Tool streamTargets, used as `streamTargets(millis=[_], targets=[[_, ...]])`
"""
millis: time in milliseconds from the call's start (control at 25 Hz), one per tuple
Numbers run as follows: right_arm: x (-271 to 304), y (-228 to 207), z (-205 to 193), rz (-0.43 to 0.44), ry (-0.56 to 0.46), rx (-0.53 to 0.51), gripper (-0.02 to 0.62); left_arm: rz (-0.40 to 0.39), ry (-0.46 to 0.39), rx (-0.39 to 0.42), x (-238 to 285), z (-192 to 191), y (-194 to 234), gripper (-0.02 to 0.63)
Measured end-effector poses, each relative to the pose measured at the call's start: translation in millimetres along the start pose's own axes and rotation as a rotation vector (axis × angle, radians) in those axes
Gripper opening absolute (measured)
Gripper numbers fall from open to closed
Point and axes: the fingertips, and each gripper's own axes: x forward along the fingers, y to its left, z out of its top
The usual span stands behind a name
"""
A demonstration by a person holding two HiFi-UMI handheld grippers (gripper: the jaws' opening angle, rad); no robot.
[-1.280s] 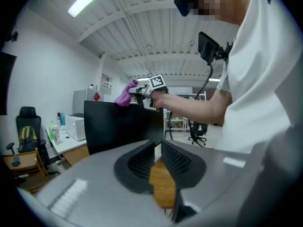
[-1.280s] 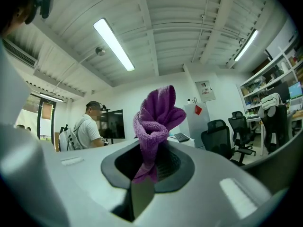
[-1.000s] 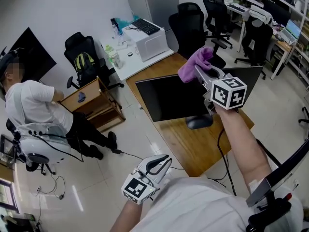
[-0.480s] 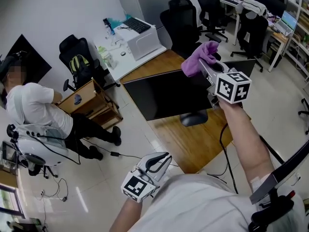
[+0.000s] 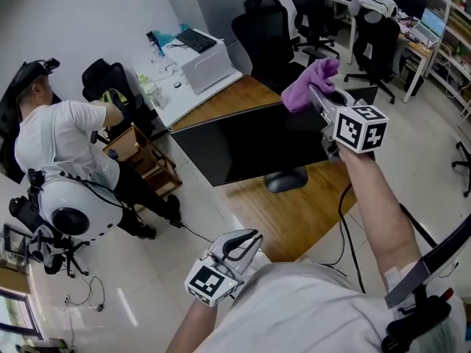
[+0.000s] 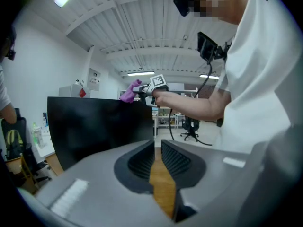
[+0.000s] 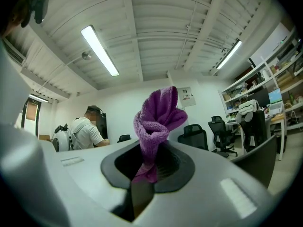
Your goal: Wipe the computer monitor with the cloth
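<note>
A black monitor (image 5: pixel 243 149) stands on a wooden desk (image 5: pixel 294 212), its dark screen facing left in the head view. My right gripper (image 5: pixel 318 98) is shut on a purple cloth (image 5: pixel 309 83) and hangs just above the monitor's top right corner. In the right gripper view the cloth (image 7: pixel 158 122) stands bunched up out of the jaws, with the monitor's edge (image 7: pixel 258 157) low at the right. My left gripper (image 5: pixel 246 243) is held low near my body, jaws together and empty. The left gripper view looks at the screen (image 6: pixel 94 126) and the distant cloth (image 6: pixel 129 92).
A person (image 5: pixel 59 138) in a white shirt sits at the left beside a wooden drawer unit (image 5: pixel 143 157). A white table with a printer (image 5: pixel 199 61) stands behind the desk. Black office chairs (image 5: pixel 265 31) crowd the back. A cable (image 5: pixel 342 226) hangs off the desk's right side.
My right gripper has carried the cloth a little up and to the right, staying over the monitor's top edge. The seated person has leaned toward the drawer unit. My left gripper has stayed put.
</note>
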Motion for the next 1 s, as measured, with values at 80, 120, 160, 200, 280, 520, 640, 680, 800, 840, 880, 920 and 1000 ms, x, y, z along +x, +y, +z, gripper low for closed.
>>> streamTargets(millis=[80, 120, 160, 200, 280, 520, 640, 680, 800, 840, 880, 920, 1000], targets=[[-3.4, -7.9, 1.6, -0.009, -0.001, -0.001, 0.051, -0.007, -0.003, 0.000, 5.2, 2.0, -2.0, 0.064], [-5.2, -12.0, 2.6, -0.014, -0.002, -0.001, 0.051, -0.012, -0.008, 0.004, 8.0, 2.3, -2.9, 0.064], [-7.4, -16.3, 3.5, -0.020, -0.003, -0.001, 0.051, -0.018, -0.010, 0.003, 10.8, 2.7, -4.3, 0.064], [-9.6, -20.5, 4.2, -0.025, -0.004, -0.001, 0.051, -0.022, -0.011, 0.003, 13.4, 3.2, -5.6, 0.064], [-13.3, -28.6, 4.9, -0.033, -0.004, -0.002, 0.051, -0.017, -0.017, 0.015, 17.1, 2.7, -4.0, 0.064], [-23.8, -52.8, 7.5, -0.057, -0.007, 0.005, 0.051, -0.034, 0.008, -0.001, 30.5, 4.0, -11.7, 0.064], [-31.4, -66.1, 8.0, -0.072, -0.008, 0.010, 0.051, -0.037, 0.022, -0.009, 37.6, 7.9, -14.8, 0.064], [-33.6, -70.5, 8.7, -0.077, -0.009, 0.011, 0.051, -0.038, 0.025, 0.000, 39.4, 5.9, -14.3, 0.064], [-42.1, -85.0, 11.8, -0.094, -0.016, 0.011, 0.051, -0.050, 0.017, 0.007, 47.5, 2.5, -18.0, 0.064], [-45.4, -90.0, 12.6, -0.100, -0.018, 0.012, 0.051, -0.056, 0.013, 0.002, 50.8, 3.1, -20.8, 0.064], [-48.5, -95.1, 13.3, -0.107, -0.020, 0.013, 0.051, -0.059, 0.009, 0.000, 53.7, 3.5, -22.4, 0.064], [-51.5, -100.2, 13.8, -0.114, -0.023, 0.015, 0.051, -0.058, 0.008, 0.003, 56.0, 3.4, -22.6, 0.064], [-56.9, -110.3, 14.4, -0.126, -0.025, 0.017, 0.051, -0.060, 0.014, 0.007, 60.4, 3.6, -23.4, 0.064]])
